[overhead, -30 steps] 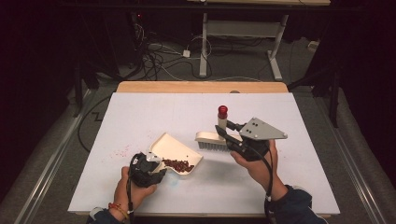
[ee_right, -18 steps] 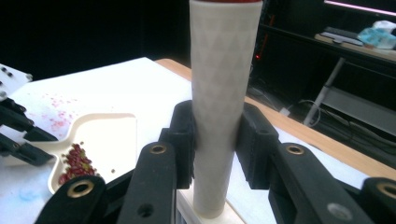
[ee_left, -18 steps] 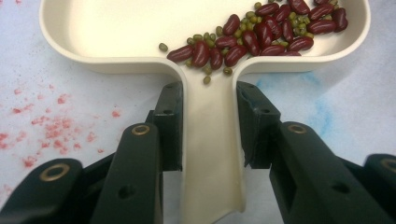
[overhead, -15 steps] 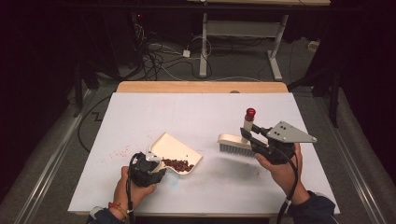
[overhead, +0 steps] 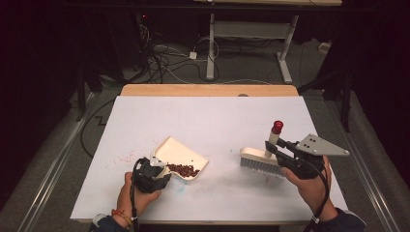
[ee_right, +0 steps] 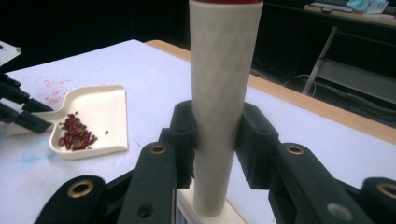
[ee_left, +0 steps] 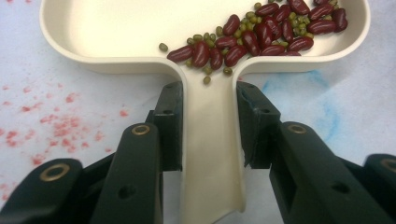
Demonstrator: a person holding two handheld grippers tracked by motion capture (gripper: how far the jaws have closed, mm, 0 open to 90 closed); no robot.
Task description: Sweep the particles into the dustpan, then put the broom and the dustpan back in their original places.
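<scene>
- left gripper [overhead: 159, 170]: jaws clamped on the dustpan [ee_left: 140, 28] handle, near counter [overhead: 217, 116] edge.
- dustpan: flat on the counter, beans [ee_left: 261, 35] heaped in one corner by the handle.
- right gripper [overhead: 278, 152]: jaws clamped on the brush [overhead: 261, 158] handle, upright, red-capped; bristles apparently just touching the counter, well apart from the dustpan.
- behind: cables [overhead: 164, 58] on the floor.

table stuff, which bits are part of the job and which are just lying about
In the job:
dustpan, its handle in the left gripper
beans in the dustpan
brush, its handle in the right gripper

Lying about:
red stains
floor cables
</scene>
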